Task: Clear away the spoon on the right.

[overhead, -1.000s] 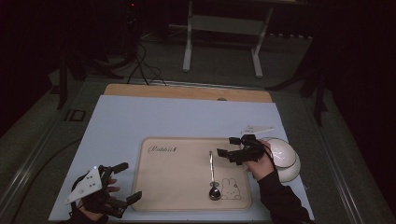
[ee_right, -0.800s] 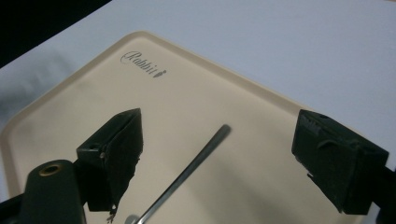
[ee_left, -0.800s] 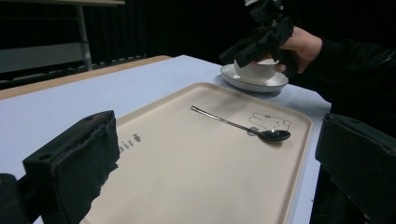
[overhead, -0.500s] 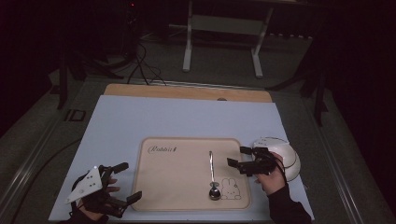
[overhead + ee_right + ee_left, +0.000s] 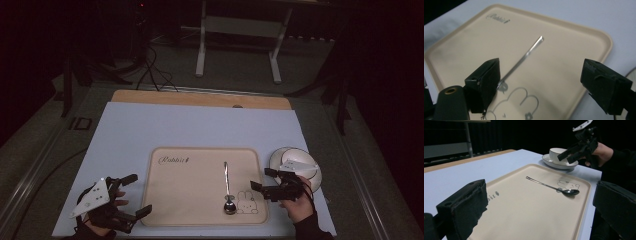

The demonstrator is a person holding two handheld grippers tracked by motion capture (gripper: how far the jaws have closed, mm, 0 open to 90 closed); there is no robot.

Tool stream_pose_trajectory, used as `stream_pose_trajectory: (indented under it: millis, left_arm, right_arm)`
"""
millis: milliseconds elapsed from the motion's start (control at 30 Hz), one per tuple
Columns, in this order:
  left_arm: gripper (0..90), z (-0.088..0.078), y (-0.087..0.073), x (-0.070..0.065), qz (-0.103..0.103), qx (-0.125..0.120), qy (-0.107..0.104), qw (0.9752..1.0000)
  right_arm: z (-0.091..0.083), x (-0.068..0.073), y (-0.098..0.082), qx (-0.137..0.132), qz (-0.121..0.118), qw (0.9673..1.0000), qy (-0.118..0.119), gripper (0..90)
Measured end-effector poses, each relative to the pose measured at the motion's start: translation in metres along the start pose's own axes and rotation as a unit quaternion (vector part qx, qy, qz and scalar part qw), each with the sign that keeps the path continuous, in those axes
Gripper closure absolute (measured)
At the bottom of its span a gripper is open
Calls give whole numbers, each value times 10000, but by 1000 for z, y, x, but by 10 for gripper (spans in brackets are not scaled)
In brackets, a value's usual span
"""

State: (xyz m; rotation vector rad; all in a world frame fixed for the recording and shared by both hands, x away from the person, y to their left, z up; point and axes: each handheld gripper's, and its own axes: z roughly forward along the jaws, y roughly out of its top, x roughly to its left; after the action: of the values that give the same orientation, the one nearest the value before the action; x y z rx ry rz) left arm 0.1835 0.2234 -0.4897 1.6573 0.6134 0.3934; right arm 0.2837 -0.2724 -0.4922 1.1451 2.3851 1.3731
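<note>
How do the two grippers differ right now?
The right gripper hovers over the tray's right edge, near the spoon; the left gripper sits off the tray's left side. The right points left toward the spoon; the left points right toward the tray. Both are open and hold nothing.

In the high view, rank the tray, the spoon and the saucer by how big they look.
1. Tray, clearly largest.
2. Saucer, partly hidden by the right gripper.
3. Spoon: as long as the saucer is wide, far thinner.
</note>
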Motion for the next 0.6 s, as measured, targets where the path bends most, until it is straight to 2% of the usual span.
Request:
stream_pose_trajectory:
  millis: [400, 533, 600]
  left_arm:
    - [0, 0, 0, 0, -5, -4, -20, 10000]
    - [0, 0, 0, 0, -11, -8, -29, 10000]
    - [0, 0, 0, 0, -9, -8, -34, 10000]
  right_arm:
    - [-9, -3, -25, 23, -25, 10000, -92, 158]
    - [-12, -5, -32, -117, -246, 9996, 41, 158]
    - [-12, -5, -34, -110, -310, 9995, 34, 158]
